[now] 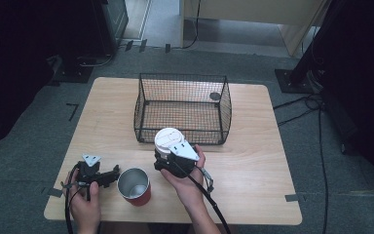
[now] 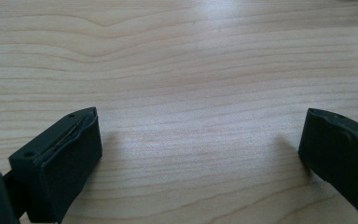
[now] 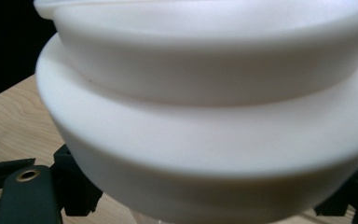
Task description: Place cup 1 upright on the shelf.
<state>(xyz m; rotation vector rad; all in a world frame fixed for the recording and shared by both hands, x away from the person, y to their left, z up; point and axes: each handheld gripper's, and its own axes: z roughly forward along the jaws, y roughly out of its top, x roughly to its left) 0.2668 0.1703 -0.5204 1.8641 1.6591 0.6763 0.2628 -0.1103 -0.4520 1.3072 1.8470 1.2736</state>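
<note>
The lid [image 3: 205, 107] is running off the right gripper view's top, right and bottom edges, soft with blur, and is hiding that gripper's jaw tips. Below the lid in the high view, the right gripper [image 1: 174, 158] is covering the cup's body.

White lid [image 1: 169, 138], red cup [image 1: 135, 189]

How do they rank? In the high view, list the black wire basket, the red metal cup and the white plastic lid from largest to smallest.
1. Black wire basket
2. Red metal cup
3. White plastic lid, close to the cup in apparent size, so unsure.
</note>
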